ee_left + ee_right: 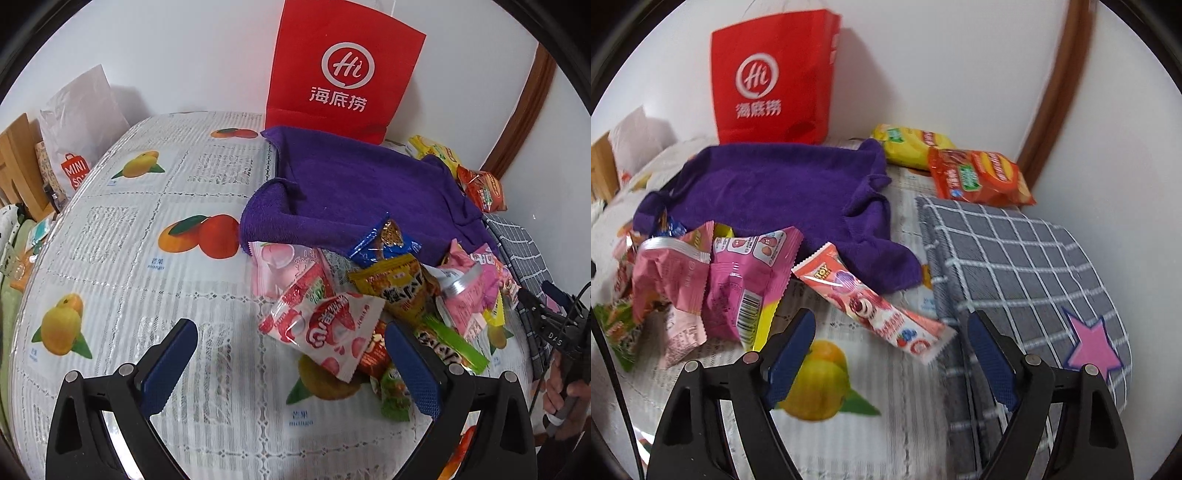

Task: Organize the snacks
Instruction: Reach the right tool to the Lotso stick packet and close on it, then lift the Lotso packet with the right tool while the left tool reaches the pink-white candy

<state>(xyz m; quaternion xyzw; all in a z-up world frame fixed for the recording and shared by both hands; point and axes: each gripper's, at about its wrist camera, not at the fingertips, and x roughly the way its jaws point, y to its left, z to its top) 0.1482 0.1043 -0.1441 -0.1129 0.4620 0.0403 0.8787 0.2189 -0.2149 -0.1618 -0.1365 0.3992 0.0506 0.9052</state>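
A heap of snack packets lies on the fruit-print tablecloth, in front of a purple towel. My left gripper is open and low over the table. A white and red strawberry packet lies just ahead of the gripper, between its fingertips and touching neither. My right gripper is open too. The near end of a long pink Toy Story packet reaches into its gap, clear of both pads. Pink packets are piled to the left of the long packet.
A red paper bag stands against the wall behind the towel. Yellow and orange chip bags lie at the back right. A grey checked cloth with a pink star covers the right side. A white Miniso bag stands far left.
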